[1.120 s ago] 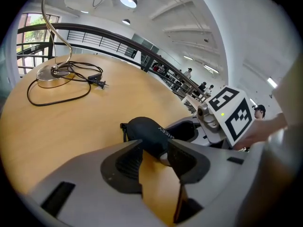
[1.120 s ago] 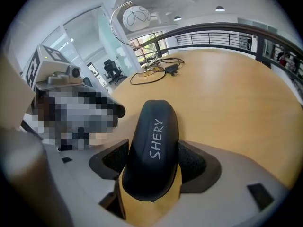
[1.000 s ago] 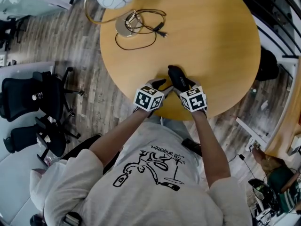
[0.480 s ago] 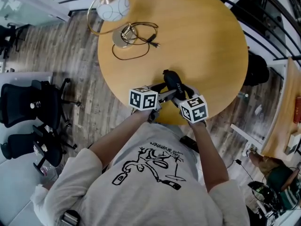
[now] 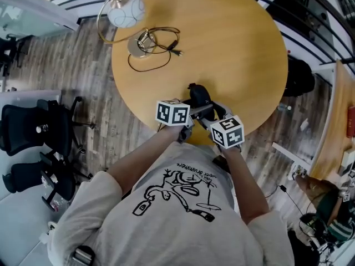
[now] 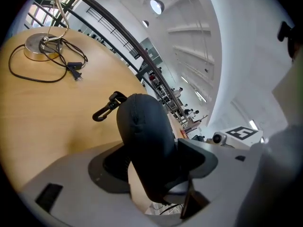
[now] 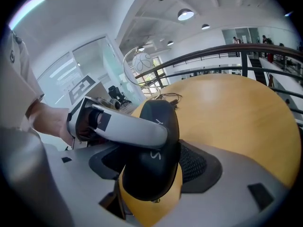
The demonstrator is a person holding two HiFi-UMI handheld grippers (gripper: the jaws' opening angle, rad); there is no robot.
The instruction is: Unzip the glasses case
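A black zipped glasses case (image 5: 197, 95) is held up over the near edge of the round wooden table (image 5: 233, 49). My right gripper (image 5: 206, 114) is shut on its near end; in the right gripper view the case (image 7: 152, 167) fills the space between both pads. My left gripper (image 5: 198, 108) comes in from the left, its jaws opening wide around the case (image 6: 144, 136) without a clear squeeze. One left finger (image 7: 128, 129) lies across the case's top. A black clip (image 6: 105, 109) hangs at the case's far end.
A lamp (image 5: 126, 11) with a round metal base (image 5: 138, 44) and a coiled black cable (image 5: 158, 51) stands at the table's far left. Black office chairs (image 5: 33, 132) stand on the floor to the left. Railings run behind the table.
Both grippers have risen and drawn back toward the table's near edge, lifting the case off the tabletop. The left gripper has rolled and its jaws have spread around the case.
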